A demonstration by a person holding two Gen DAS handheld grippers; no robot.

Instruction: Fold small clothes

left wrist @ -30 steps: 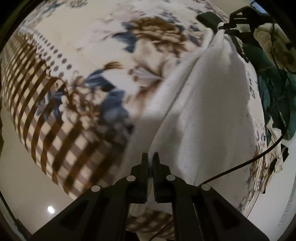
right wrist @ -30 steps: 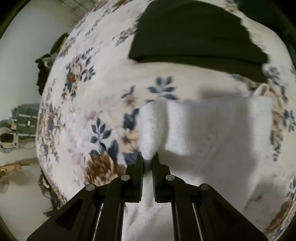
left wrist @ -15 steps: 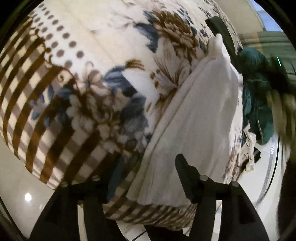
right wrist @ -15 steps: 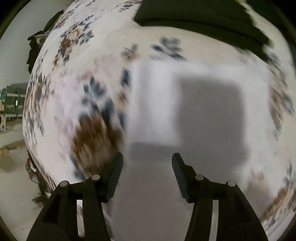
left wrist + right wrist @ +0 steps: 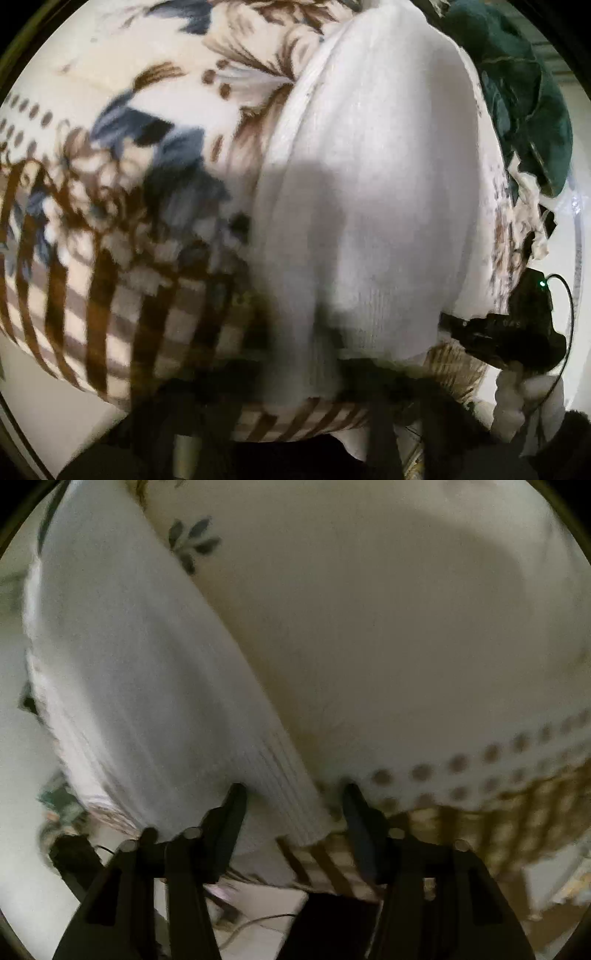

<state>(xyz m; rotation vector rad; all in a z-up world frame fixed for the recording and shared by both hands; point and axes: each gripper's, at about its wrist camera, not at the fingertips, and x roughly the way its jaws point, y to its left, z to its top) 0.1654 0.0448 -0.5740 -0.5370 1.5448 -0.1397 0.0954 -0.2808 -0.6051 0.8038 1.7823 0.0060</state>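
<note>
A white knitted garment (image 5: 369, 206) lies folded on the flowered blanket (image 5: 122, 122), near its striped front edge. My left gripper (image 5: 295, 417) is blurred and dark at the bottom of its view, with the garment's near edge above it; its jaws stand apart. The right gripper (image 5: 498, 332) shows at the garment's right corner in the left wrist view. In the right wrist view the garment (image 5: 147, 686) fills the left side. My right gripper (image 5: 291, 805) is open, its fingers on either side of the garment's ribbed corner.
A dark green cloth (image 5: 517, 103) lies beyond the garment at the far right. The blanket's dotted and striped border (image 5: 480, 775) hangs over the front edge. A cable (image 5: 255, 923) and pale floor lie below.
Both grippers let go of the white garment and opened. Both then dropped low and close to the garment's near edge at the blanket's front border.
</note>
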